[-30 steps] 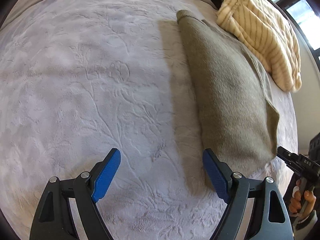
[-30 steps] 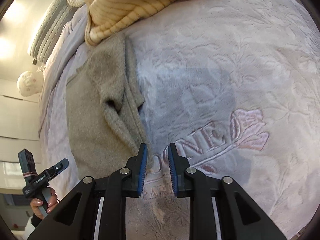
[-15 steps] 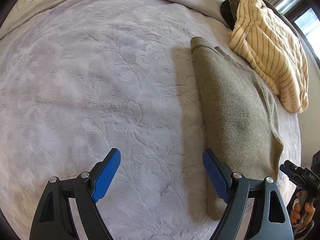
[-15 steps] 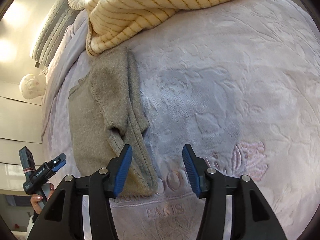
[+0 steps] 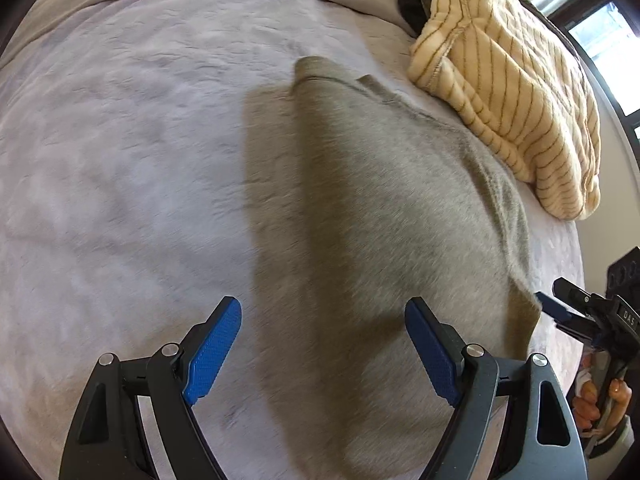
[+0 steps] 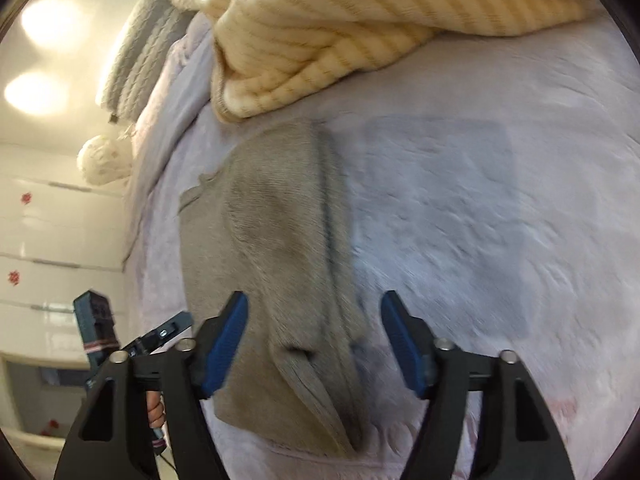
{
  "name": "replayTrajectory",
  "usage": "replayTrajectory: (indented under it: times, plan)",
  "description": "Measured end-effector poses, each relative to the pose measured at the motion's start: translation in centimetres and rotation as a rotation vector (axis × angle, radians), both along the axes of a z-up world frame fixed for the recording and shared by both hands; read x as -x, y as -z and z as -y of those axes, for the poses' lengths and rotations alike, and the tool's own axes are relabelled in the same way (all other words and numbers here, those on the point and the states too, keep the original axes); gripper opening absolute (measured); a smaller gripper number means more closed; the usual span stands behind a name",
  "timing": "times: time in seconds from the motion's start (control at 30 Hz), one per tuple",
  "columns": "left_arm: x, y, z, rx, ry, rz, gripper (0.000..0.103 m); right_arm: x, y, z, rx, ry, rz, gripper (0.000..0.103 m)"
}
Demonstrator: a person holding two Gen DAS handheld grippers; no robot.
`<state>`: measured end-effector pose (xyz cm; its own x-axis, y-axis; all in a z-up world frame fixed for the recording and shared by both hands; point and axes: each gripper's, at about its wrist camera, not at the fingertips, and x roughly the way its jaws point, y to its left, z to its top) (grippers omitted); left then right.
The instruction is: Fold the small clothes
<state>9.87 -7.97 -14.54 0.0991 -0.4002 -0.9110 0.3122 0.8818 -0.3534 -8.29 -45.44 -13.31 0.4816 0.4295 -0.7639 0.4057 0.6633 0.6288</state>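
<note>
Grippers first: the left gripper (image 5: 324,344) is spread wide, nothing held, its right finger hung over the grey-green garment (image 5: 380,216) and its left finger over bare blanket (image 5: 120,168). The right gripper (image 6: 314,340) is spread wide too, nothing pinched, with the garment's (image 6: 276,248) folded end lying between its fingers. The garment is laid lengthwise on the blanket (image 6: 500,220), long edges fairly straight. A striped cream sweater (image 5: 516,92) is piled just beyond its far end. Plenty of open blanket is seen to the garment's left side, and more to its right.
</note>
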Motion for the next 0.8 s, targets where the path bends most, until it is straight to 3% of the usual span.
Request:
replayTrajectory:
  times: [0.13, 0.4, 0.6, 0.73, 0.8]
  plan:
    - [-1.3, 0.8, 1.1, 0.058, -0.023, -0.044, 0.085, -2.4, 1.8, 0.1, 0.000, -0.062, -0.043, 0.074]
    - [-2.2, 1.9, 3.7, 0.108, 0.007, -0.077, 0.085, -5.3, 5.0, -0.6, -0.164, -0.131, -0.037, 0.075]
    - [-1.9, 3.4, 6.5, 0.106, 0.076, -0.092, 0.099, -8.0, 5.4, -3.1, -0.208, -0.262, 0.017, 0.076]
    - [-1.5, 4.1, 7.9, 0.094, 0.097, -0.079, 0.101, -8.7, 6.9, -3.5, -0.244, -0.230, 0.017, 0.076]
    - [-1.4, 4.0, 8.2, 0.091, 0.094, -0.075, 0.101, -8.9, 6.9, -3.6, -0.237, -0.220, 0.016, 0.070]
